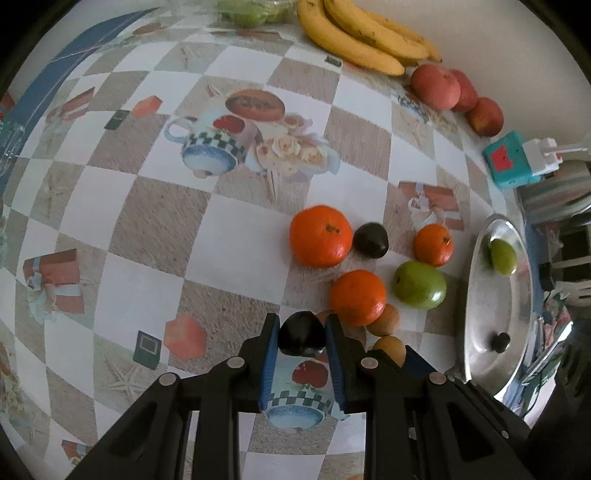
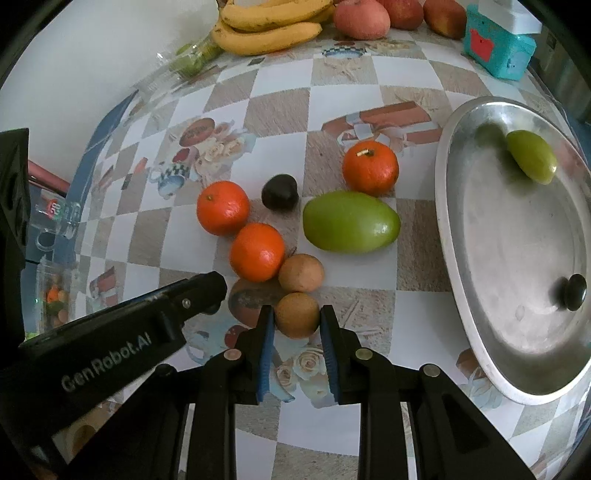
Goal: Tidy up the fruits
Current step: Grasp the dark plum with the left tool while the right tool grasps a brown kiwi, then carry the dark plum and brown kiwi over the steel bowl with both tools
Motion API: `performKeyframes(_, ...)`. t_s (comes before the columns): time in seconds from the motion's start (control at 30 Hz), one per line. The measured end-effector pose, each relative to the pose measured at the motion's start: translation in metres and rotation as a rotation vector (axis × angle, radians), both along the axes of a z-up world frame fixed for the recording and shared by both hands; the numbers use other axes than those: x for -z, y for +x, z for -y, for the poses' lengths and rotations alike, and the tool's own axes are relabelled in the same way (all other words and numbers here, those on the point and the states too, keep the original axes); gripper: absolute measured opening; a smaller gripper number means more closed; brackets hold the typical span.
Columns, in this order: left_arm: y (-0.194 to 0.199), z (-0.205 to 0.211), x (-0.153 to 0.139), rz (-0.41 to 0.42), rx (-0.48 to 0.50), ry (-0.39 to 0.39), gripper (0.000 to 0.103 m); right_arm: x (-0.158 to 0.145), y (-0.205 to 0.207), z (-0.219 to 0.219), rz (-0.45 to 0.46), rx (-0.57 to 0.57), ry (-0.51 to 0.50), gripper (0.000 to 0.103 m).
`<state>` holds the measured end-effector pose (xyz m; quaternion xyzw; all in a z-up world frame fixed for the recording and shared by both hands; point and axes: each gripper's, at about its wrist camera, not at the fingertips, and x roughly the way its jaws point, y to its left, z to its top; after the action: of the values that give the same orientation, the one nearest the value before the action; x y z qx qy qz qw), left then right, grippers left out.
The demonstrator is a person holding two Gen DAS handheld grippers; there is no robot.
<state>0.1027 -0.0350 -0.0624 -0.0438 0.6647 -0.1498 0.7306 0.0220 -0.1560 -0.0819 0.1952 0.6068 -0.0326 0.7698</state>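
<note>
My left gripper (image 1: 301, 332) is shut on a dark plum-like fruit (image 1: 301, 334), held just above the table. My right gripper (image 2: 297, 319) is shut on a small brown fruit (image 2: 296, 314), its pads against both sides. On the table lie three oranges (image 2: 222, 207), a second dark fruit (image 2: 279, 192), a big green fruit (image 2: 351, 221) and another brown fruit (image 2: 301, 272). The metal tray (image 2: 480, 332) at the right holds a small green fruit (image 2: 532, 156) and a small dark fruit (image 2: 574, 291). The left gripper's body (image 2: 122, 332) shows in the right wrist view.
Bananas (image 1: 362, 35), red apples (image 1: 436, 86) and a bag of green fruit (image 1: 251, 11) lie along the far wall. A teal box (image 1: 511, 160) stands near the tray. A clear container (image 2: 55, 291) sits at the table's left edge.
</note>
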Motion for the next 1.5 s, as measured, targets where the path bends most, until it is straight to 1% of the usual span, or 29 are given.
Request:
performKeyframes(0.17, -0.002, -0.005, -0.012, 0.034, -0.010, -0.021, 0.027, -0.010, -0.004, 0.003, 0.027, 0.008, 0.021, 0.026)
performKeyframes(0.33, -0.007, -0.007, -0.027, 0.076, -0.014, -0.042, 0.027, -0.031, -0.008, 0.012, 0.085, 0.033, 0.039, 0.026)
performKeyframes(0.43, -0.009, -0.004, -0.031, 0.093, -0.013, -0.050, 0.027, -0.041, -0.011, 0.016, 0.112, 0.045, 0.042, 0.026)
performKeyframes(0.6, -0.009, 0.000, -0.035, 0.107, -0.010, -0.055, 0.027, -0.045, -0.012, 0.020, 0.123, 0.058, 0.047, 0.026)
performKeyframes(0.73, -0.011, 0.008, -0.035, 0.109, 0.006, -0.059, 0.027, -0.046, -0.014, 0.031, 0.122, 0.095, 0.036, 0.026)
performKeyframes(1.1, -0.028, 0.040, -0.047, 0.156, 0.084, -0.074, 0.027, -0.051, -0.036, 0.085, 0.125, 0.250, -0.025, 0.026)
performKeyframes(1.33, -0.044, 0.070, -0.051, 0.200, 0.176, -0.057, 0.027, -0.055, -0.055, 0.123, 0.123, 0.365, -0.068, 0.026)
performKeyframes(1.5, -0.060, 0.096, -0.057, 0.249, 0.253, -0.084, 0.027, -0.054, -0.073, 0.148, 0.110, 0.451, -0.101, 0.026)
